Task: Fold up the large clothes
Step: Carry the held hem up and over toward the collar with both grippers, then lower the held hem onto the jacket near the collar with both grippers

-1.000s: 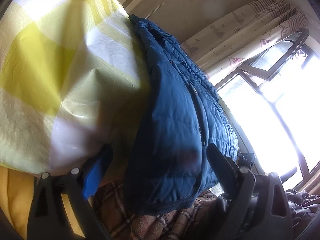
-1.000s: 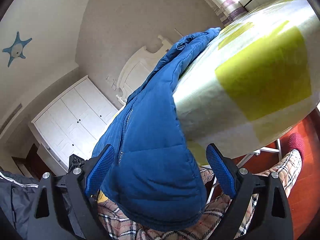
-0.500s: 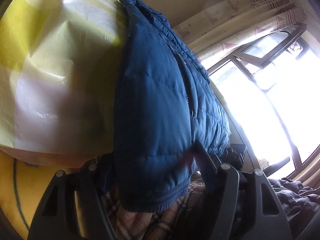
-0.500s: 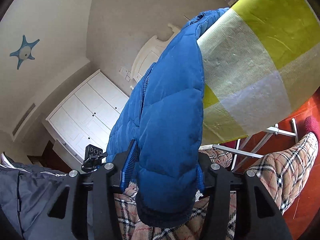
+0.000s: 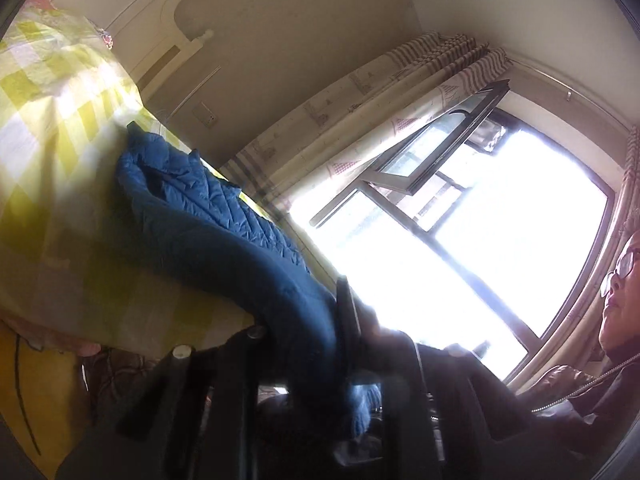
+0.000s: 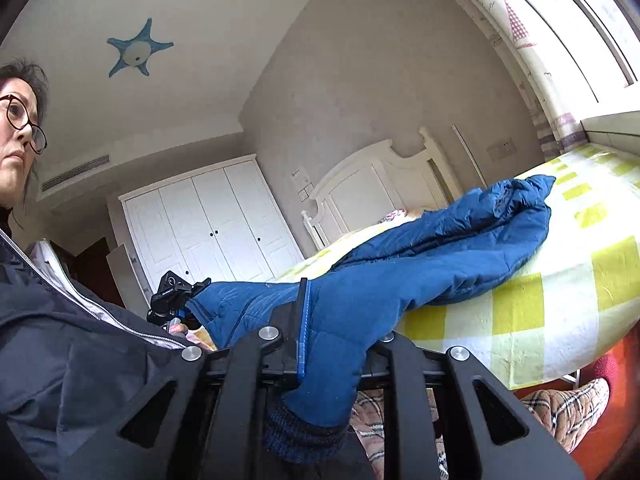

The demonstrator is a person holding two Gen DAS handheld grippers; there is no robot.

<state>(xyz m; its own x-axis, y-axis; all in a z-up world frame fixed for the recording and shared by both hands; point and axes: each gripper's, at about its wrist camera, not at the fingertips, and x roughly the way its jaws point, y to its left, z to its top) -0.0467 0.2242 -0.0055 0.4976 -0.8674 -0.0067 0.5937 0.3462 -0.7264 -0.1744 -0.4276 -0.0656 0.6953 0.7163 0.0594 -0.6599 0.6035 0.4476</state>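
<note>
Closing in now, both pairs of tongs are still tightening, each with a sleeve cuff of the blue quilted puffer jacket [image 6: 440, 256] pinched between its pads. Right tongs [image 6: 336, 344] clench one sleeve, its dark knitted cuff [image 6: 304, 436] hanging just below the jaws. Left tongs [image 5: 304, 332] grasp the other sleeve, blurred, cuff dangling beneath. Ahead of both tongs the jacket's body stretches away, lying on the bench under its yellow-and-white checked cloth [image 6: 540, 320]. A person in a dark zipped jacket [image 6: 60, 320] stands behind the tongs.
</note>
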